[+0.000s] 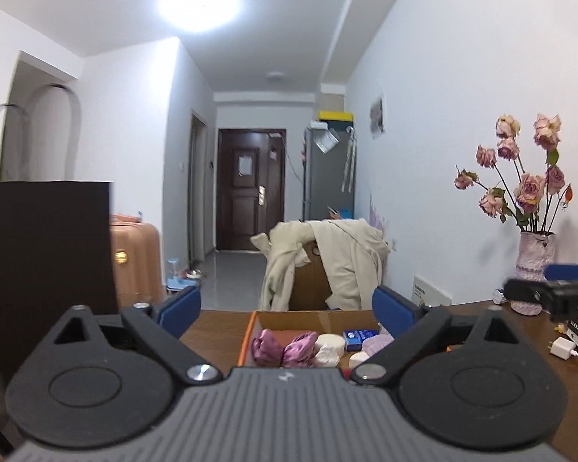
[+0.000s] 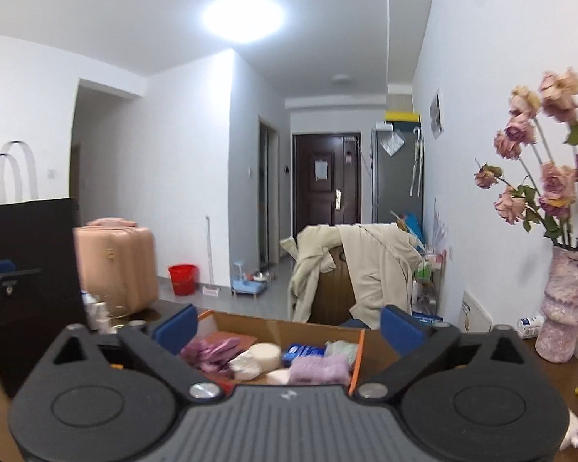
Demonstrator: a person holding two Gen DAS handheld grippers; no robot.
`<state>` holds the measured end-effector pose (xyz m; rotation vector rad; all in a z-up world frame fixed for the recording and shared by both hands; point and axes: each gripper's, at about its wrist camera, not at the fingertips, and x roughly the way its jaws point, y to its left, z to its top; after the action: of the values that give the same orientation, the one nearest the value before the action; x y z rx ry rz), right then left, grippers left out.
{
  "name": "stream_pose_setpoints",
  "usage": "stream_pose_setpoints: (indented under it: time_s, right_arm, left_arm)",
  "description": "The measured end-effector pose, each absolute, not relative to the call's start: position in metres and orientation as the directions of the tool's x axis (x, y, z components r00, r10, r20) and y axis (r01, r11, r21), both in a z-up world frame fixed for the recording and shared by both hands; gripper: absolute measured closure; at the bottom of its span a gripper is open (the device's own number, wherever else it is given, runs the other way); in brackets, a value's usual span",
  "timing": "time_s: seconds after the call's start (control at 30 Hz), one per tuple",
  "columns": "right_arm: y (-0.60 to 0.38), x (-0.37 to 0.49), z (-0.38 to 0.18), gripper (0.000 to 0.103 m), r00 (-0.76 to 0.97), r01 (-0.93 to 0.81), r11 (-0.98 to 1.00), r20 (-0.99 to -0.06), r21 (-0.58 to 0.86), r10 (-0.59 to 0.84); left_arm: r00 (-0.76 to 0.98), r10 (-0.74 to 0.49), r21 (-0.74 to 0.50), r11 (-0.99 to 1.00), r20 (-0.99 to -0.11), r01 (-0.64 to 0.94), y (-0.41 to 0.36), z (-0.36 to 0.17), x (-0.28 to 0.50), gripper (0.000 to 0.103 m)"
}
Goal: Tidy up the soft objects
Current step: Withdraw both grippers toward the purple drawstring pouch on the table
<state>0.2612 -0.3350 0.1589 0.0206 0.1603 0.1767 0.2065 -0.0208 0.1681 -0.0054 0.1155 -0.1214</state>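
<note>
A cardboard box with an orange rim stands on the brown table, also in the right wrist view. It holds a pink satin cloth, white soft rolls, a blue tissue pack and a lilac knitted piece. My left gripper is open and empty, above the box's near side. My right gripper is open and empty, above the box too. The right gripper's side shows at the left view's right edge.
A vase of dried roses stands at the table's right by the wall. A white charger lies near it. A black paper bag stands at the left. A chair with a beige coat is behind the table.
</note>
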Motion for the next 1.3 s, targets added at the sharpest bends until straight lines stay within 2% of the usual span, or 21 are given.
stream_pose_setpoints:
  time_s: [0.1, 0.3, 0.43, 0.57, 0.7, 0.77, 0.9, 1.0, 1.03, 1.3]
  right_arm:
    - [-0.326, 0.214, 0.137, 0.000, 0.972, -0.183, 0.983, -0.145, 0.034, 0.186]
    - [-0.308, 0.148, 0.089, 0.000, 0.966, -0.186, 0.982, -0.174, 0.033, 0.189]
    - [-0.307, 0.131, 0.073, 0.000, 0.949, -0.201, 0.978, -0.236, 0.052, 0.207]
    - [-0.305, 0.123, 0.073, 0.000, 0.954, -0.192, 0.981, -0.230, 0.032, 0.194]
    - [-0.302, 0.125, 0.072, 0.001, 0.950, -0.201, 0.979, -0.233, 0.045, 0.206]
    - [-0.300, 0.129, 0.071, 0.003, 0.947, -0.209, 0.976, -0.238, 0.054, 0.216]
    - [-0.299, 0.147, 0.069, 0.013, 0.931, -0.237, 0.967, -0.262, 0.092, 0.253]
    - [-0.296, 0.170, 0.069, 0.016, 0.923, -0.251, 0.961, -0.272, 0.117, 0.274]
    - [-0.295, 0.179, 0.069, 0.020, 0.918, -0.261, 0.958, -0.275, 0.123, 0.285]
    - [-0.276, 0.298, 0.056, 0.037, 0.866, -0.287, 0.937, -0.364, 0.198, 0.342]
  left_arm:
    - [0.992, -0.078, -0.026, 0.997, -0.102, 0.076, -0.013, 0.153, 0.166, 0.001]
    - [0.985, -0.053, -0.017, 0.999, -0.162, 0.051, -0.013, 0.118, 0.117, 0.000]
    - [0.983, -0.038, 0.015, 0.999, -0.180, 0.042, -0.016, 0.111, 0.109, 0.000]
    - [0.981, -0.055, -0.032, 0.998, -0.187, 0.050, -0.013, 0.110, 0.107, 0.000]
    - [0.977, -0.057, -0.008, 0.998, -0.204, 0.056, -0.017, 0.103, 0.111, 0.000]
    - [0.973, -0.056, -0.012, 0.998, -0.224, 0.055, -0.017, 0.099, 0.116, 0.000]
    - [0.963, -0.062, -0.032, 0.998, -0.263, 0.056, -0.017, 0.092, 0.134, 0.000]
    - [0.953, -0.077, -0.054, 0.996, -0.293, 0.064, -0.016, 0.086, 0.156, 0.000]
    - [0.950, -0.087, -0.061, 0.996, -0.300, 0.071, -0.016, 0.085, 0.165, 0.000]
    - [0.904, -0.176, -0.159, 0.980, -0.390, 0.122, -0.018, 0.053, 0.273, 0.000]
